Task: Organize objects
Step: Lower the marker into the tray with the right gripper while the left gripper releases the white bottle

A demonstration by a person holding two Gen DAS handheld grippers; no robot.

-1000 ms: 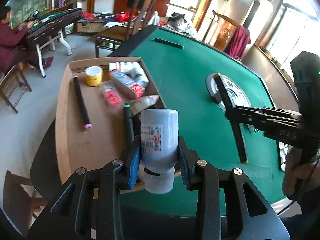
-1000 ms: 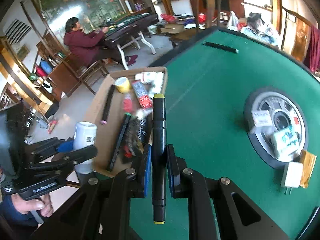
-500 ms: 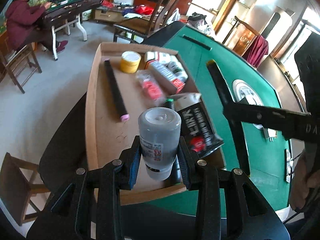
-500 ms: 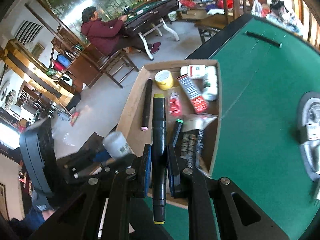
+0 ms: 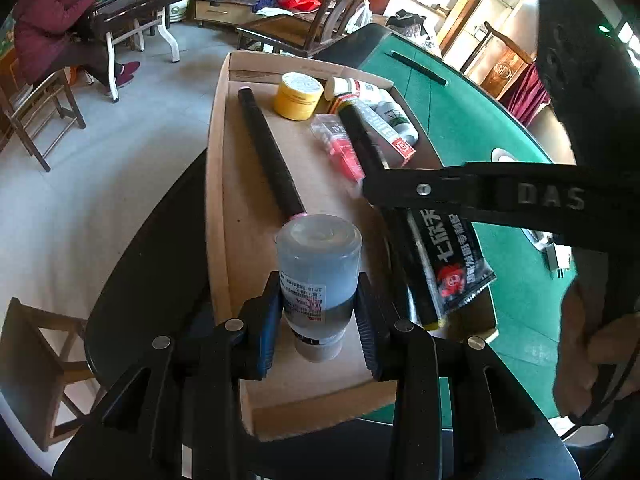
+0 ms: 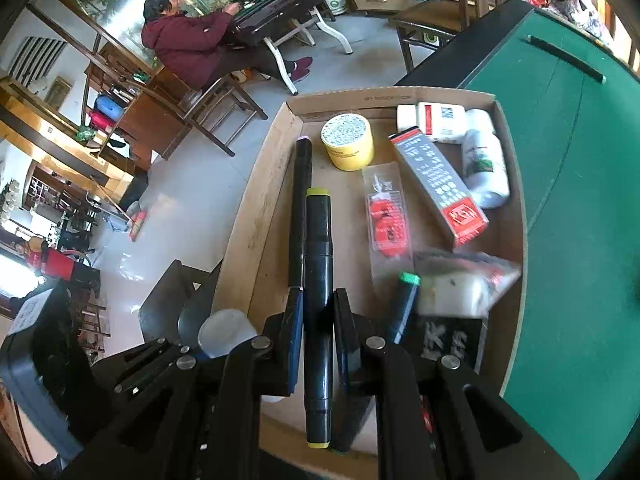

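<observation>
My left gripper (image 5: 318,308) is shut on a translucent bottle (image 5: 318,264), held cap down just above the near end of a cardboard tray (image 5: 218,184). My right gripper (image 6: 318,320) is shut on a black marker with yellow ends (image 6: 318,272), which points along the tray above its left half. In the left wrist view the right gripper (image 5: 376,190) reaches in from the right, and its marker (image 5: 362,140) crosses over the tray's contents. The bottle (image 6: 224,332) also shows at the lower left of the right wrist view.
In the tray lie a pink-ended black marker (image 6: 302,200), a yellow jar (image 6: 347,142), a red-and-grey box (image 6: 438,184), a white bottle (image 6: 486,168), a red packet (image 6: 386,212), a green-capped marker (image 6: 404,304) and a black sachet (image 5: 452,264). Green felt table (image 6: 580,200) lies right; a seated person (image 6: 188,44) is far off.
Both grippers have moved from over the green table to over the tray and sunk lower, each keeping its hold. The marker now hangs over the tray's left half.
</observation>
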